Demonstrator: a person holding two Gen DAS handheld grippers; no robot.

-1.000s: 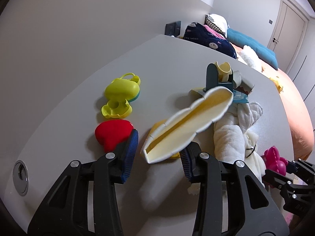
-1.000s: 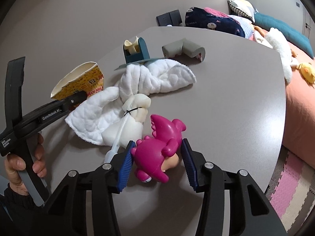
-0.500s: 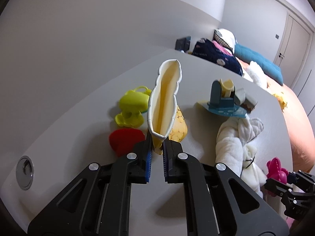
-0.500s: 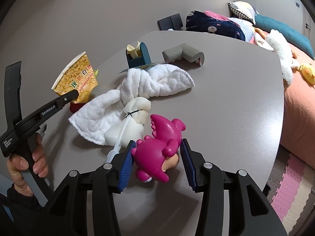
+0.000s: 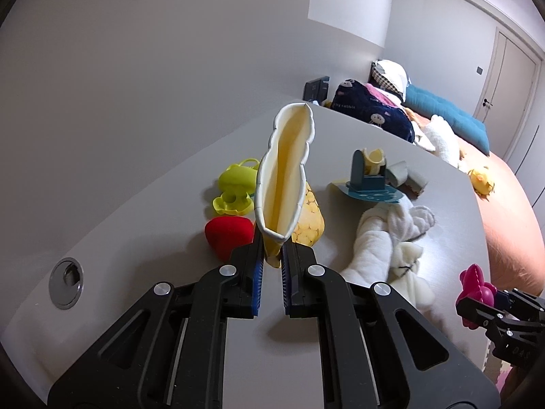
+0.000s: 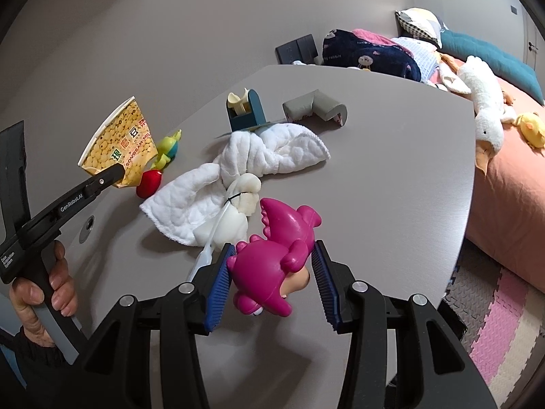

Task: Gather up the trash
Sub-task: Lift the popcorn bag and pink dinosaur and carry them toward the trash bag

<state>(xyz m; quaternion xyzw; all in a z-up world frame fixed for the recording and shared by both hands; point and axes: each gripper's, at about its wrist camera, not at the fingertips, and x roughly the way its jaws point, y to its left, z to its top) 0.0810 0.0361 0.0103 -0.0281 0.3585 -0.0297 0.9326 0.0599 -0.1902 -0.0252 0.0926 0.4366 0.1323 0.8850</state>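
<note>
Where toys lie, grey table [image 6: 391, 177]

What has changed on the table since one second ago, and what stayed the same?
The left gripper closed on the flattened paper cup and lifted it off the table, rim up. The right gripper holds the pink toy as before. White cloth and other toys stayed put.

Toys and a white cloth [image 6: 238, 173] crowd the counter's [image 6: 391, 184] left; its right half lies open.
</note>
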